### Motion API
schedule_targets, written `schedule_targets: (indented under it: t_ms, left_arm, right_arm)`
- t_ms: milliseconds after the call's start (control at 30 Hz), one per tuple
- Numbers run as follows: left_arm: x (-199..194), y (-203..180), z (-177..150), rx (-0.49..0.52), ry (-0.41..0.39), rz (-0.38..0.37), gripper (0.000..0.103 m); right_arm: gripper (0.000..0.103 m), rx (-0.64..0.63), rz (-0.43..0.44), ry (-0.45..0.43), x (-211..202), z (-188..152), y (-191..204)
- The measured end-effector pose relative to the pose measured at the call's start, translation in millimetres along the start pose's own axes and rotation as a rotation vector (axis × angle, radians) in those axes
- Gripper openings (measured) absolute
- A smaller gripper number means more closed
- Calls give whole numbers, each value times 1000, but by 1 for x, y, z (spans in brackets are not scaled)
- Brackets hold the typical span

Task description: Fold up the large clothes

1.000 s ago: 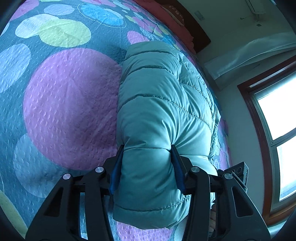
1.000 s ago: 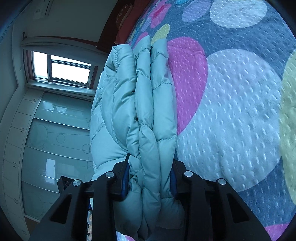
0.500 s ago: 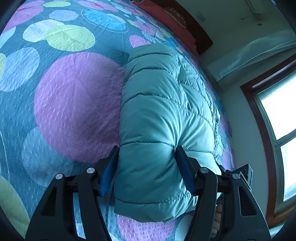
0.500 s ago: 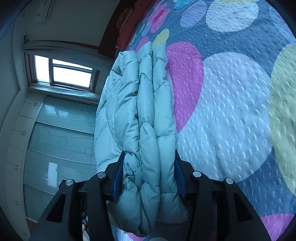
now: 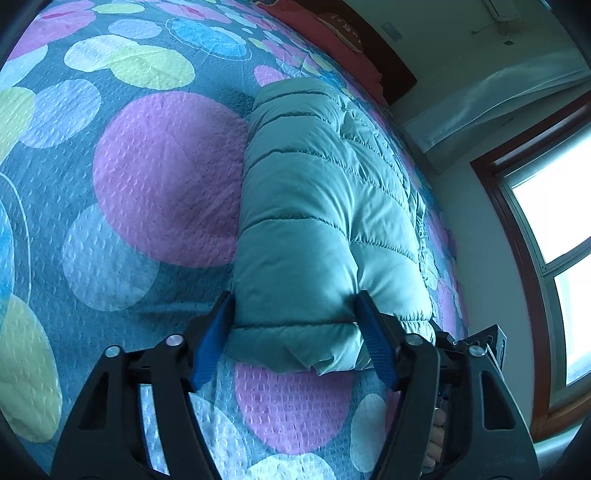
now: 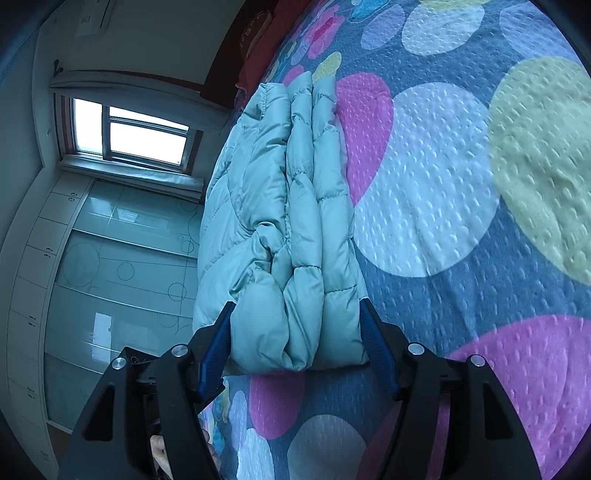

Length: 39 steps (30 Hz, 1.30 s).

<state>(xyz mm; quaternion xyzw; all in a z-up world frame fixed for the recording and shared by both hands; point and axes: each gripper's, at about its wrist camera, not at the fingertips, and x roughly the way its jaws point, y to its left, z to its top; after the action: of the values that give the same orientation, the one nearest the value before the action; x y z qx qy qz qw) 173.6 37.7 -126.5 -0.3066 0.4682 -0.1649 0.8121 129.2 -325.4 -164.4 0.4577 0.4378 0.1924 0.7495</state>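
Observation:
A teal quilted puffer jacket [image 5: 314, 203] lies folded into a long bundle on the spotted bedspread [image 5: 166, 177]. My left gripper [image 5: 293, 299] straddles the bundle's near end, with its blue pads beside the fabric and not squeezing it. In the right wrist view the same jacket [image 6: 295, 221] shows its stacked folded layers. My right gripper [image 6: 295, 306] stands around that near end too. Its jaws are opening, with the jacket between the tips and no squeeze visible. Both grippers sit at the very edge of the bundle.
The bedspread [image 6: 443, 184] stretches wide on the side away from the window. A red pillow [image 5: 332, 26] lies at the head of the bed. A window [image 5: 554, 221] and a glossy wardrobe [image 6: 110, 258] stand past the bed's edge. Fingers of a hand [image 5: 437, 424] show behind the left gripper.
Both grippers' jaws have widened and let go of the jacket. Both have drawn back, so only the bundle's near end is between the tips now. The jacket stays on the bed.

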Motion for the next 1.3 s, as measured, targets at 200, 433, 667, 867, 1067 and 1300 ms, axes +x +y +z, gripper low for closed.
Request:
schedule_targets:
  t_ms: [200, 433, 667, 867, 1067, 1300]
  left_arm:
    - [1, 3, 1, 0, 3, 6, 54]
    - [-1, 4, -4, -9, -4, 35, 68]
    - [-10, 9, -14, -11, -12, 75, 72]
    - [-18, 9, -30, 9, -11, 147, 73]
    - [-30, 1, -47, 83, -33, 253, 73]
    - [-53, -12, -68, 176, -116, 363, 76]
  right_arm:
    - [39, -2, -6, 2, 5, -6, 3]
    - [49, 24, -8, -11, -1, -13, 2]
    - [51, 32, -8, -30, -15, -20, -7]
    - [51, 7, -54, -38, -23, -32, -5]
    - [53, -52, -153, -54, -31, -50, 4]
    - [58, -187, -339, -103, -35, -77, 29]
